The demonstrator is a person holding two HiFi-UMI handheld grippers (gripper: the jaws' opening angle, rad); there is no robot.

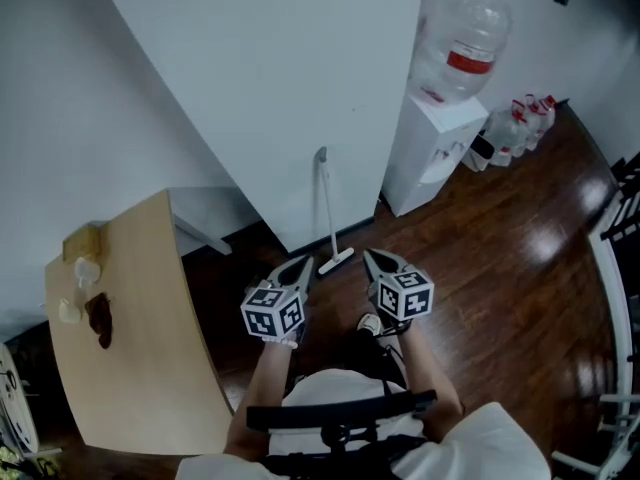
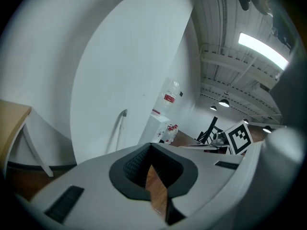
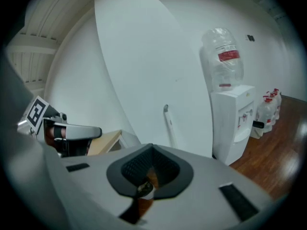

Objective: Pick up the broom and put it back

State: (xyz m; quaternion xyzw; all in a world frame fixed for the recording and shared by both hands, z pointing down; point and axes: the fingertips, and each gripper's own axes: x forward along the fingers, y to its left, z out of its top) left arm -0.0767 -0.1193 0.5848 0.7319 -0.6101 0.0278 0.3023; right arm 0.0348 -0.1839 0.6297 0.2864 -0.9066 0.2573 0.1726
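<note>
Against wall ahead: broom leans upright, head on floor, untouched. Left gripper, right gripper both pressed together, empty. Risk: unopened jaws knock thin handle, broom slides sideways toward water dispenser.

Open floor between table and water dispenser

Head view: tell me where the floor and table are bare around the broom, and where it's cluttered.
Bare: the wood floor between the water dispenser and the white rack; the near half of the table. Crowded: the table's far end with small items; the bottles beside the dispenser. The broom leans on the wall.
</note>
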